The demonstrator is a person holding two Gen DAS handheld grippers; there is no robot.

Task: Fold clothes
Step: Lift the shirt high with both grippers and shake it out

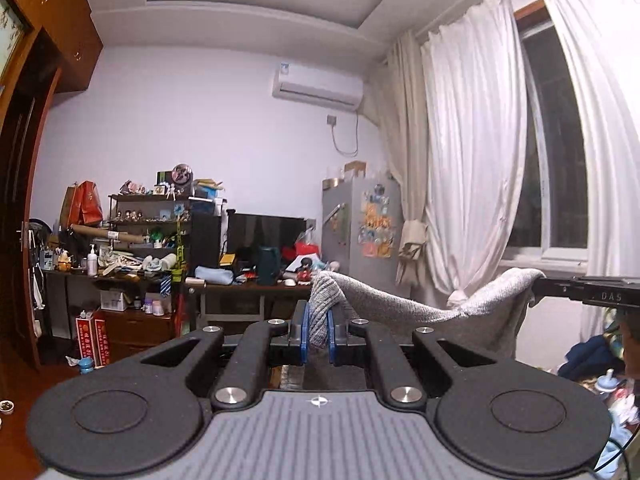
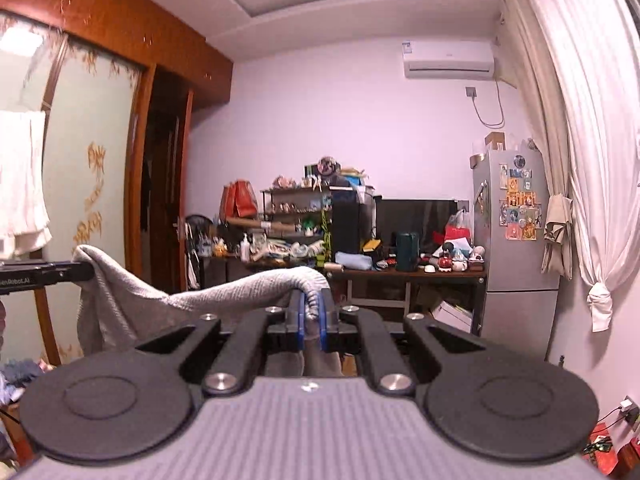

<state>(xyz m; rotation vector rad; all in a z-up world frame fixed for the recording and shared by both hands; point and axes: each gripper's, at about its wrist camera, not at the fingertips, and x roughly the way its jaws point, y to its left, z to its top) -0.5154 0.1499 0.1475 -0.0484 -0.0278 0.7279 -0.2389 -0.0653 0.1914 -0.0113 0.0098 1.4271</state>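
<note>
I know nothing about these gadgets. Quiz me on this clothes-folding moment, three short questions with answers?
1. True or false: the left gripper is shut on the grey knit garment.
2. What does the right gripper clamp? A) a curtain B) the same grey garment C) nothing
3. Fill in: between the two grippers the garment hangs in the ____, sagging in the middle.

Key: 1 true. 2 B; its cloth runs across to the other gripper. 3 air.
</note>
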